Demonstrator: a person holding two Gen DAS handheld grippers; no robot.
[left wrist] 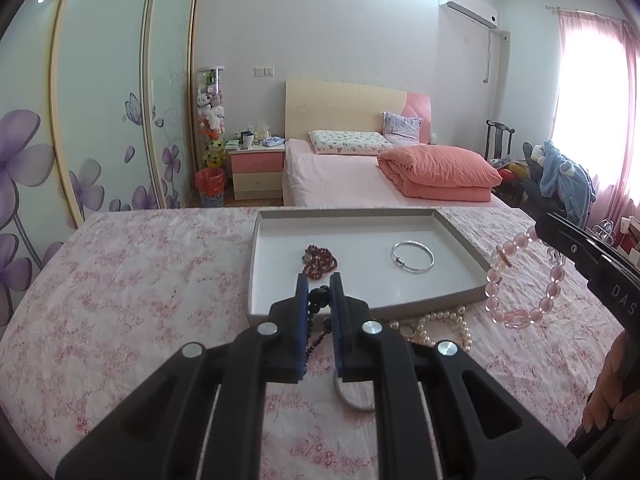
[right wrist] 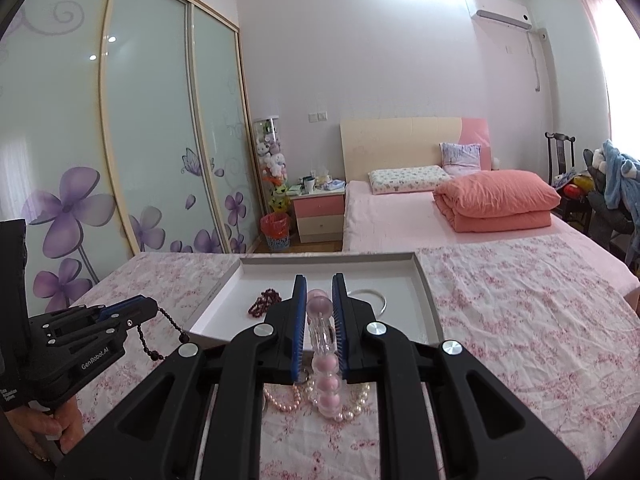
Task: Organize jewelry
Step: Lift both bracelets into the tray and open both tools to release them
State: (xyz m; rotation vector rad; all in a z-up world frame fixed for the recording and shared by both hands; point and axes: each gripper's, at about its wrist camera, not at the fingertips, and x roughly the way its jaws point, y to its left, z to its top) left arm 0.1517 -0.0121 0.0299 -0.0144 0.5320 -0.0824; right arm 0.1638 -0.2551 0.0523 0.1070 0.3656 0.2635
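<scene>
A shallow grey-white tray [left wrist: 460, 236] [right wrist: 426, 292] lies on the floral cloth. In it lie a red bead bracelet [left wrist: 320, 262] [right wrist: 264, 302] and a silver bangle [left wrist: 412, 258] [right wrist: 378, 296]. My left gripper [left wrist: 319, 294] [right wrist: 154, 308] is shut on a dark bead string [left wrist: 318, 300] [right wrist: 160, 340] that hangs from it, just before the tray's near edge. My right gripper [right wrist: 319, 292] [left wrist: 540, 232] is shut on a pink bead bracelet [right wrist: 322, 336] [left wrist: 520, 276], held in the air by the tray's right side. A pearl necklace [left wrist: 444, 326] [right wrist: 352, 404] lies on the cloth below.
A grey ring [left wrist: 352, 398] lies on the cloth under my left gripper. The floral cloth [left wrist: 140, 280] covers the near surface. Behind are a bed with an orange quilt [left wrist: 436, 174], a nightstand [left wrist: 256, 172] and sliding wardrobe doors [left wrist: 100, 120].
</scene>
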